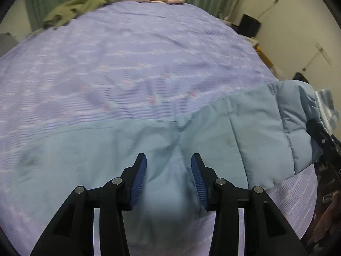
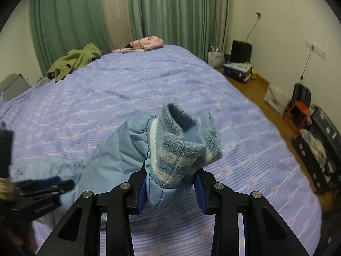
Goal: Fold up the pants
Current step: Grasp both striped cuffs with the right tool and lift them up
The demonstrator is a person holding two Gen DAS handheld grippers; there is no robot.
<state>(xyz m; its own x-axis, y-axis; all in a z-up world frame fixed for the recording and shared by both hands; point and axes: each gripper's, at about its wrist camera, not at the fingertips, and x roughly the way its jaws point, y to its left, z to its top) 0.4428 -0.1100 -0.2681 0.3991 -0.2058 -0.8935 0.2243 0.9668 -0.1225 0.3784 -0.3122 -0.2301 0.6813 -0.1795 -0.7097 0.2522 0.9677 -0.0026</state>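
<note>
Light blue padded pants [image 1: 132, 147] lie spread on the purple bedspread [image 1: 127, 59]. My left gripper [image 1: 168, 162] hovers over them near the front edge, jaws apart, a bunched fold of fabric between the pads; I cannot tell whether it is pinched. My right gripper [image 2: 170, 180] is shut on the leg end with its striped knit cuff [image 2: 181, 147] and holds it lifted above the bed [image 2: 149, 81]. The lifted leg shows at the right of the left wrist view [image 1: 298, 117]. The left gripper shows blurred at the left of the right wrist view [image 2: 42, 187].
An olive green garment [image 2: 72, 63] and a pink floral garment [image 2: 142, 42] lie at the bed's far end by green curtains [image 2: 170, 10]. Bags, boxes and an orange stool [image 2: 297, 111] stand on the wooden floor along the right wall.
</note>
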